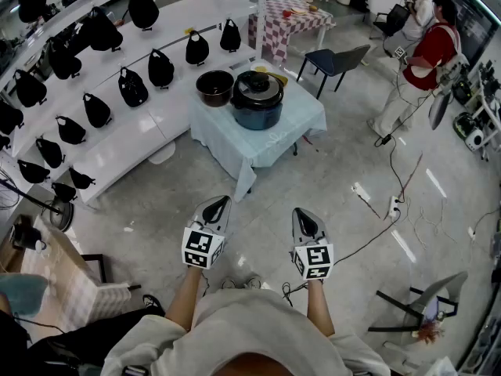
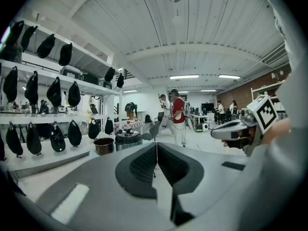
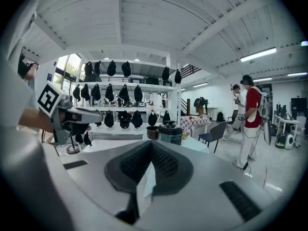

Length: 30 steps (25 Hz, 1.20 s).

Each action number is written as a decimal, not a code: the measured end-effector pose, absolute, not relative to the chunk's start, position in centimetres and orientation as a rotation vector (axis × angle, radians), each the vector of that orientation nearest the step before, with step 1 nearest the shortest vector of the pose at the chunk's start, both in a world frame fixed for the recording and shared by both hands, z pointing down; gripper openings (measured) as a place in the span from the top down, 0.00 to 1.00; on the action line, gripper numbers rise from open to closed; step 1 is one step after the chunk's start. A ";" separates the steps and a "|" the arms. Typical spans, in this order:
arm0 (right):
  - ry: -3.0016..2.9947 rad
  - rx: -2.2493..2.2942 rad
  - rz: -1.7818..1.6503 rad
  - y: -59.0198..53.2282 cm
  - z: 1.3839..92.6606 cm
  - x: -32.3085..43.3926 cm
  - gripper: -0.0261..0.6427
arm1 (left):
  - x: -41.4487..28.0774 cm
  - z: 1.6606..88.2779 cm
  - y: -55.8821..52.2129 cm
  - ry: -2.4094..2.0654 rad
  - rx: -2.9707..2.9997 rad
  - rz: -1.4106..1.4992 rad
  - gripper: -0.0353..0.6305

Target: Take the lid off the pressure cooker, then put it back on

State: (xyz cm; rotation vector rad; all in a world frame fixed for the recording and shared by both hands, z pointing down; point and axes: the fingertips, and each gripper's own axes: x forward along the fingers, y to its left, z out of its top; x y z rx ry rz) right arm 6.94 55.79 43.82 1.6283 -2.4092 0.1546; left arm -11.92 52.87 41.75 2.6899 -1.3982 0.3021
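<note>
No text, brand or number can be read. The only printed marks are black-and-white square patterns on the cubes of the left tool [image 1: 221, 204] and right tool [image 1: 300, 213]. A faint mark on the desk cloth [image 1: 235, 143] is too small to read

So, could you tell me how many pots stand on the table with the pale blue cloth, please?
2: the lidded pressure cooker and, close on its left, an open brown pot. None seems hidden.
</note>
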 end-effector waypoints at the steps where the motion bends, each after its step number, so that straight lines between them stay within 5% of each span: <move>1: -2.408 1.627 0.155 55.8 43.8 6.9 0.96 | -12.0 41.8 52.9 -1.398 2.688 0.302 0.94; 10: -2.415 1.633 0.160 56.1 43.6 6.7 0.96 | -12.2 42.0 53.1 -1.365 2.674 0.261 0.93; 12: -2.465 1.597 0.176 56.3 43.6 6.2 0.95 | -11.8 42.6 53.3 -1.319 2.659 0.248 0.85; 14: -2.516 1.550 0.190 56.5 43.6 5.5 0.70 | -11.2 43.4 53.5 -1.260 2.653 0.273 0.55; 15: -2.530 1.537 0.186 56.6 43.7 5.2 0.56 | -10.9 43.6 53.6 -1.247 2.658 0.287 0.52; 16: -2.537 1.528 0.179 56.7 43.7 5.1 0.54 | -10.7 43.7 53.7 -1.242 2.666 0.291 0.49; 30: -2.539 1.503 0.143 55.4 44.3 6.8 0.53 | -7.5 44.3 53.6 -1.235 2.683 0.276 0.48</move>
